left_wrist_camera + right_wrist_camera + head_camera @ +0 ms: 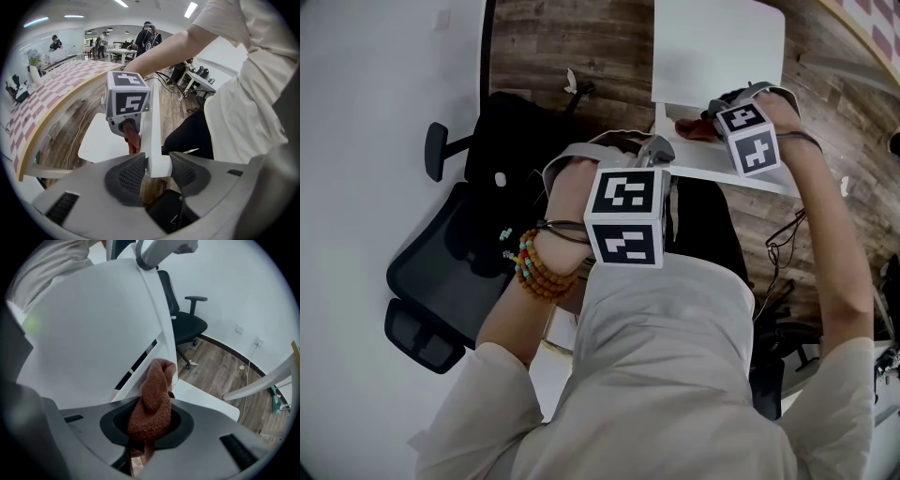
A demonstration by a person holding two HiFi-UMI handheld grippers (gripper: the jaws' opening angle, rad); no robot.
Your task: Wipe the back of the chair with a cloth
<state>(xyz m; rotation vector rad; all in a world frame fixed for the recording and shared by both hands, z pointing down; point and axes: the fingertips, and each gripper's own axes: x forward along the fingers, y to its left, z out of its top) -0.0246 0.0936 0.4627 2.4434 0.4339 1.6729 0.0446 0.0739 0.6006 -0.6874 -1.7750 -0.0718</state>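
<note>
Below, the white chair (717, 47) stands on the wood floor (581, 37), its back (93, 333) nearest the person; the left gripper (157, 171) clamps that back's edge between its jaws; farther right, the right gripper (150, 420) pinches a rust-brown cloth (154, 394) just beside the same back.

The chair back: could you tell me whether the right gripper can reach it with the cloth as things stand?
Probably yes. The right gripper holds the cloth right beside the chair back, with nothing between them, and the left gripper has its jaws clamped on the chair back's edge.
</note>
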